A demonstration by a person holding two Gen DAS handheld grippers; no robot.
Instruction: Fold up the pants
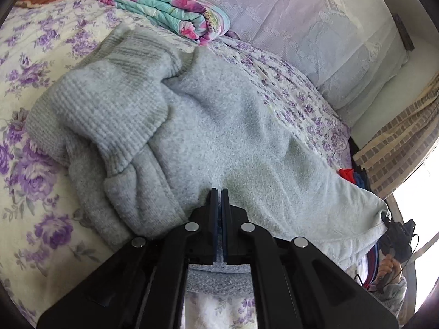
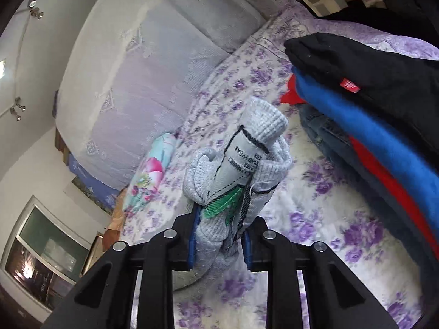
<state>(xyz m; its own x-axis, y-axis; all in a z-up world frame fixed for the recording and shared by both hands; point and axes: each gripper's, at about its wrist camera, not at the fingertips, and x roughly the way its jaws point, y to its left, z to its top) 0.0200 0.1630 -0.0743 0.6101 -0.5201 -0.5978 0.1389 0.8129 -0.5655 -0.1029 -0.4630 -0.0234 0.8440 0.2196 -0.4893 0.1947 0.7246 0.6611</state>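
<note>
The grey pants [image 1: 208, 137] lie spread across the flowered bed [image 1: 41, 54], bunched into a lump on one side and stretched flatter toward the edge where the person stands. The left gripper [image 1: 219, 192] has its fingers pressed tight together with a thin edge of grey cloth pinched low between them, while the right gripper [image 2: 219, 235] has its fingers set narrowly on a thick wad of the ribbed waistband [image 2: 263, 120], the sewn-in label [image 2: 241, 159] turned up toward its camera. To my eye the pair are drawing the waist end taut before laying it over. Doing it well means keeping both holds level, lifting enough for the cloth to clear the bed, and shaking out that bunched side first. The stack of folded clothes [image 2: 370, 109] sits near the right hand, so the swing should stay clear of it.
</note>
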